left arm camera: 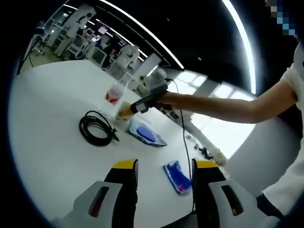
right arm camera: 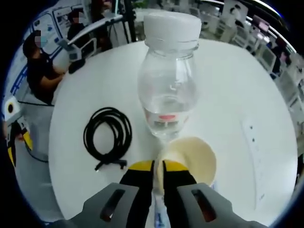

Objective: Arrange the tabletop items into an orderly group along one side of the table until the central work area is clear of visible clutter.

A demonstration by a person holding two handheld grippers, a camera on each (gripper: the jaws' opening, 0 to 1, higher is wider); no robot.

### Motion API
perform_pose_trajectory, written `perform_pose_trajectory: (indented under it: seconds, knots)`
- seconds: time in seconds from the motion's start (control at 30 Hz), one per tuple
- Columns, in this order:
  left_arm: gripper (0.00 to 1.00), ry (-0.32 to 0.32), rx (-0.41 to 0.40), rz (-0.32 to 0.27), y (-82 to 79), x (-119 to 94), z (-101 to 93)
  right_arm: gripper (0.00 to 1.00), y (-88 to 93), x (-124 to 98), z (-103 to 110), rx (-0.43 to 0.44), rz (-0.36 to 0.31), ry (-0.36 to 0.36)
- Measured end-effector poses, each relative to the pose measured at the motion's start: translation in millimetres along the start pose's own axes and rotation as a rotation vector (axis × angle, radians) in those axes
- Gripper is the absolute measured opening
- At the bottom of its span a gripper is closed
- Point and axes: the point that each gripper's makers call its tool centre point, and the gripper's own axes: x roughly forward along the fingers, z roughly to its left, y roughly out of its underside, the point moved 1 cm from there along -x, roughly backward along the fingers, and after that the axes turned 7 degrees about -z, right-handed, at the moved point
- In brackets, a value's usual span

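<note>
The white surface (left arm camera: 52,128) is taking up most of both views, round-edged, with wide bare room on the side away from the person in the left gripper view and more open white beyond the bottle in the right gripper view. A person's bare arm (left arm camera: 223,107) is reaching in from the right of the left gripper view, holding the right gripper (left arm camera: 127,110) out over the group of things near the surface's far part. The clear plastic bottle (right arm camera: 168,80) is standing upright, its long axis vertical and its white cap up, with a little liquid at the bottom and a red-marked label; in the right gripper view it is sitting just beyond the cream-coloured cup (right arm camera: 190,159). The right gripper (right arm camera: 158,172) is holding its yellow-tipped jaws nearly together, pinching the near rim of that cup, whose open mouth is facing the camera. The black cable (left arm camera: 97,128) is lying flat in a loose coil beside the bottle, apart from it, with its plug end trailing toward the camera in the right gripper view. A flat clear packet with a blue thing inside (left arm camera: 146,133) is lying just beside the cup, its long axis slanting across the surface, and a smaller blue packet (left arm camera: 177,176) is lying well nearer the left gripper (left arm camera: 164,167), whose jaws are standing wide apart with nothing between them, hovering above the surface near its edge.
</note>
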Motion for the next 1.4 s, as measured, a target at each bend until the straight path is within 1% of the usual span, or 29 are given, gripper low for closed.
perform_pose_trajectory:
  seconds: [0.3, 0.43, 0.47, 0.5, 0.57, 0.67, 0.73, 0.83, 0.9, 1.03, 1.17, 1.23, 1.4]
  knots:
    - [0.44, -0.003, -0.005, -0.003, -0.5, 0.0, 1.1, 0.07, -4.2, -2.7, -1.6, 0.003, -0.025, 0.010]
    - [0.44, -0.002, -0.008, -0.002, -0.5, 0.2, 0.9, 0.11, -6.8, -7.5, -2.5, 0.001, -0.035, 0.026]
    - [0.44, -0.002, -0.009, -0.003, -0.6, 0.3, 0.9, 0.13, -9.7, -8.7, -2.4, 0.006, -0.053, 0.026]
    - [0.44, -0.002, -0.010, -0.003, -0.5, 0.4, 0.9, 0.14, -14.9, -10.5, -0.9, 0.028, -0.088, 0.018]
    - [0.46, -0.002, -0.014, 0.000, 0.1, 0.6, 0.6, 0.16, -17.8, -14.6, -1.6, 0.048, -0.106, 0.019]
    - [0.49, -0.005, -0.014, 0.006, 1.3, 1.4, 1.0, 0.21, -22.1, -18.7, 0.3, 0.045, -0.135, 0.013]
    - [0.49, -0.002, -0.013, 0.010, 2.2, 1.7, 0.3, 0.27, -23.8, -20.4, 5.0, 0.028, -0.147, -0.004]
    - [0.49, 0.000, -0.011, 0.018, 3.7, 2.1, -0.4, 0.29, -23.5, -22.0, 10.0, 0.017, -0.153, -0.012]
    - [0.49, 0.000, -0.009, 0.021, 4.2, 2.2, -0.4, 0.31, -22.4, -23.7, 12.8, 0.021, -0.156, -0.014]
    - [0.50, -0.003, -0.009, 0.021, 4.3, 2.0, 0.0, 0.34, -24.1, -28.2, 16.3, 0.043, -0.194, -0.022]
    - [0.51, -0.004, -0.007, 0.025, 5.3, 2.4, 0.3, 0.37, -26.5, -36.5, 18.2, 0.026, -0.227, -0.011]
    - [0.51, -0.002, -0.006, 0.032, 6.7, 2.8, -0.3, 0.39, -33.0, -40.8, 18.9, -0.013, -0.280, -0.010]
    - [0.51, 0.010, -0.004, 0.047, 10.0, 3.8, -3.3, 0.47, -33.0, -48.9, 20.9, -0.018, -0.301, 0.000]
